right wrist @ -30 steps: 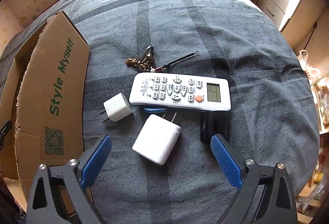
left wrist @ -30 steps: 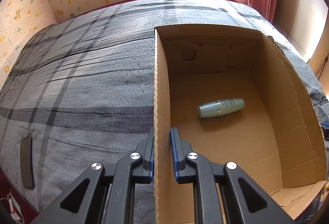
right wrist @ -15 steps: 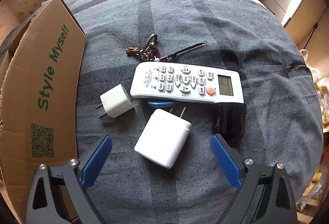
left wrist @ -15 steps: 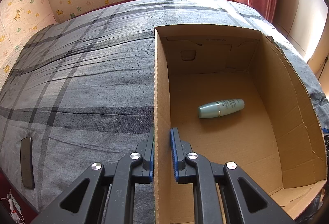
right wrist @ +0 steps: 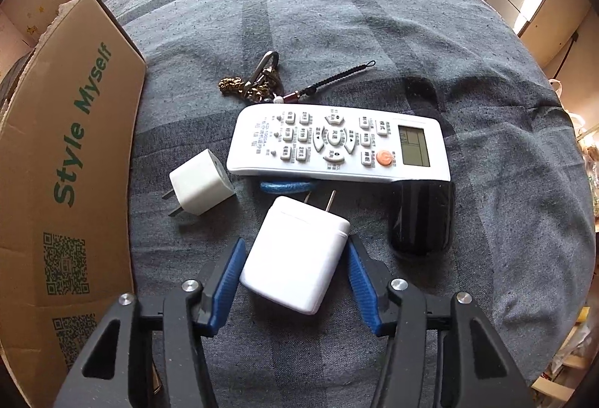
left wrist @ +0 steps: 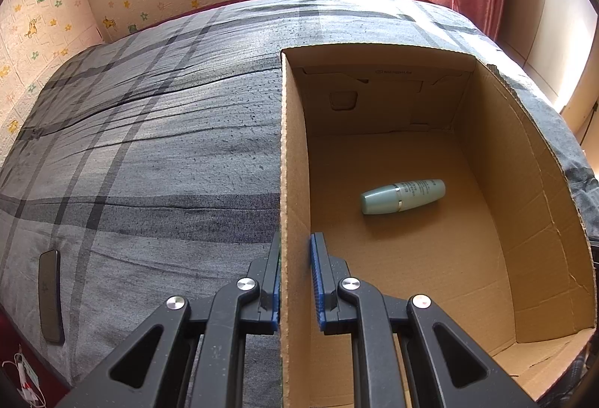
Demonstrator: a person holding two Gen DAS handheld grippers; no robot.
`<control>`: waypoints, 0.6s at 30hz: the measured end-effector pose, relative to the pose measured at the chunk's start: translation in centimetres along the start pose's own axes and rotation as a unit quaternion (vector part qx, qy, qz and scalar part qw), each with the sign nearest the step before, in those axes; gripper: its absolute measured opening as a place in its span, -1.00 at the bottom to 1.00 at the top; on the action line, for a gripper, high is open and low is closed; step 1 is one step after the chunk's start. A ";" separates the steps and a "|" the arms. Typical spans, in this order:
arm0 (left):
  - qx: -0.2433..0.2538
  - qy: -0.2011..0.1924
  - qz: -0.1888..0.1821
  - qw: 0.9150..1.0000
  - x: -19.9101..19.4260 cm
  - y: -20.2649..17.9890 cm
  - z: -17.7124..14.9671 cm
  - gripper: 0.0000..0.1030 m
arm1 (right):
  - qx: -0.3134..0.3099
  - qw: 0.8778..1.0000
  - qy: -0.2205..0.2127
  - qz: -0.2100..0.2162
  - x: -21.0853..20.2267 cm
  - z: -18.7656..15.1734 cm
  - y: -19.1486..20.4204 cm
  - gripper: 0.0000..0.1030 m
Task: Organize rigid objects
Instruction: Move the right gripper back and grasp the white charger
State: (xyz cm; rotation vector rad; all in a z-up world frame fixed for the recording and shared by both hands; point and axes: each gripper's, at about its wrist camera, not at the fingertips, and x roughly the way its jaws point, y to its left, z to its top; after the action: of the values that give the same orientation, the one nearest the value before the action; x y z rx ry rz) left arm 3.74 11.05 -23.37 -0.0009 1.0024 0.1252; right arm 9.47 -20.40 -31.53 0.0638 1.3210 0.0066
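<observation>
One item, a pale green bottle (left wrist: 403, 196), is lying inside the cardboard box (left wrist: 524, 206) on the bed (right wrist: 337, 15); the left claw (left wrist: 295, 279) is clenched on the box's near wall, while the right claw (right wrist: 294, 280) is bracketing the large white charger (right wrist: 295, 252), pads at or just off its sides, contact not resolvable. Remaining outside, by my judgement: small white plug (right wrist: 200, 188) at 10 o'clock of the charger, remote (right wrist: 338, 149) at 12, keys (right wrist: 258, 82) beyond, black object (right wrist: 421, 217) at 3. Partly hidden under the remote is a blue item (right wrist: 286, 187), unidentifiable.
</observation>
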 end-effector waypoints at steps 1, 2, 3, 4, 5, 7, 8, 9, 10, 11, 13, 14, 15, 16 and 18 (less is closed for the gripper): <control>0.000 0.000 0.000 1.000 0.0 0.0 0.0 -0.72 | -0.001 1.000 0.001 -0.001 -0.2 -0.1 0.0 0.13; 0.000 0.000 0.000 1.000 0.0 0.0 0.0 -0.72 | -0.002 1.000 0.000 0.001 -0.4 -0.2 0.0 0.12; 0.001 0.000 0.000 1.000 0.0 0.0 0.0 -0.72 | -0.004 1.000 -0.001 0.003 -0.8 -0.3 0.1 0.03; 0.001 0.000 0.000 1.000 0.0 0.0 0.0 -0.72 | -0.007 1.000 -0.002 0.004 -1.1 -0.5 0.1 -0.02; 0.000 0.000 0.001 1.000 0.0 0.0 0.0 -0.72 | -0.010 1.000 -0.005 0.004 -1.5 -0.6 0.1 -0.05; 0.001 0.000 0.001 1.000 0.0 0.0 0.0 -0.72 | -0.017 1.000 -0.006 0.002 -2.0 -0.8 0.0 -0.06; 0.001 0.000 0.002 1.000 0.0 -0.1 0.0 -0.72 | -0.019 1.000 -0.006 0.002 -2.1 -0.9 0.0 -0.07; 0.001 0.000 0.002 1.000 -0.1 -0.1 0.1 -0.72 | -0.020 1.000 -0.008 0.004 -2.3 -0.9 -0.1 -0.07; 0.000 -0.001 0.002 1.000 -0.1 -0.1 0.1 -0.72 | -0.020 1.000 -0.010 0.003 -2.4 -1.0 -0.1 -0.07; 0.000 -0.001 0.002 1.000 -0.1 -0.1 0.1 -0.72 | -0.022 1.000 -0.011 0.003 -2.5 -1.1 -0.2 -0.07; 0.000 -0.001 0.002 1.000 -0.1 -0.1 0.1 -0.72 | -0.026 1.000 -0.014 0.005 -2.9 -1.3 -0.1 -0.08; 0.000 -0.001 0.002 1.000 -0.1 -0.1 0.1 -0.72 | -0.030 0.999 -0.015 0.004 -3.1 -1.3 -0.1 -0.08; 0.001 -0.001 0.002 1.000 -0.1 -0.1 0.1 -0.72 | -0.034 0.999 -0.017 0.003 -3.4 -1.2 0.2 -0.08; 0.001 -0.001 0.003 1.000 -0.1 -0.1 0.1 -0.72 | -0.040 0.999 -0.019 0.002 -3.6 -1.3 0.2 -0.08; 0.002 0.000 0.003 1.000 0.0 -0.1 0.1 -0.72 | -0.050 0.998 -0.025 -0.001 -4.2 -1.5 0.6 -0.08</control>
State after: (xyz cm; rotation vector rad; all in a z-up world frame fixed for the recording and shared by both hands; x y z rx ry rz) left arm 3.79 10.92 -23.31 0.0053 1.0020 0.1297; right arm 7.00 -19.96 -27.79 -0.0230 1.2690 0.0688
